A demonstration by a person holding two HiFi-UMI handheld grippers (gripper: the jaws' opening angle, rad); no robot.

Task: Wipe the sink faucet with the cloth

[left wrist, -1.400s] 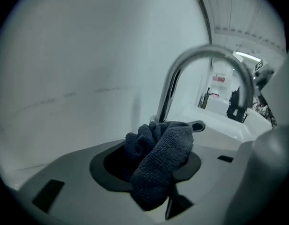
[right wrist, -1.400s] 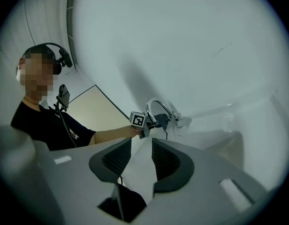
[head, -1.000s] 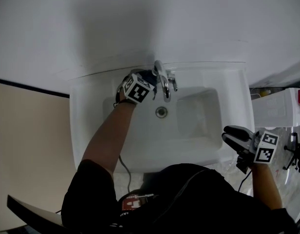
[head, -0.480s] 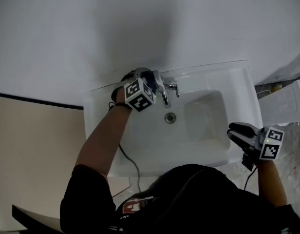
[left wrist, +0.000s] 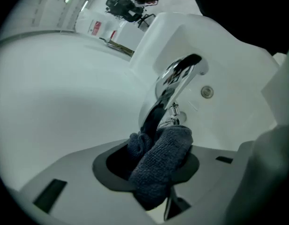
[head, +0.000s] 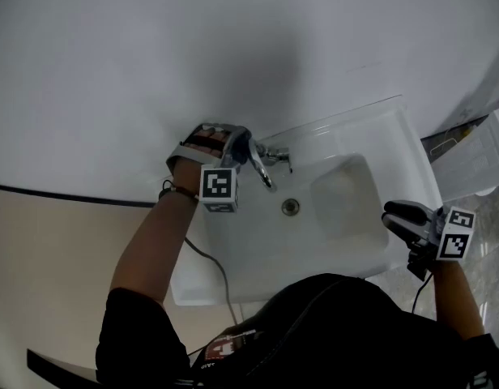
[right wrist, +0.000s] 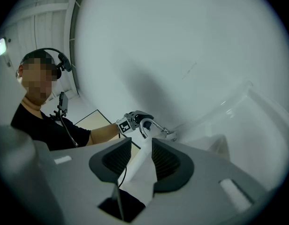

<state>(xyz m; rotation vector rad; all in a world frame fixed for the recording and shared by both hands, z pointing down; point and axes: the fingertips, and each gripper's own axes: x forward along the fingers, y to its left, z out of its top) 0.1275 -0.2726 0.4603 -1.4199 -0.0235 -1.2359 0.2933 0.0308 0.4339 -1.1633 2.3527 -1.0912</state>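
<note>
Left gripper (head: 233, 147): jaws clenched on a bunched dark grey cloth (left wrist: 161, 165).
Cloth: sits against the faucet (left wrist: 175, 81), on its arched chrome spout.
Faucet: stands at the rear rim of the white sink (head: 347, 237), close to the wall.
Right gripper (right wrist: 140, 150): jaws apart, nothing held. It is well right of the faucet, at the sink's front right corner.

Our head view steeply down on the white sink (head: 258, 254), our left gripper view close against the faucet (left wrist: 175, 81), our right gripper view looking across from farther off, all three sharing that faucet
</note>
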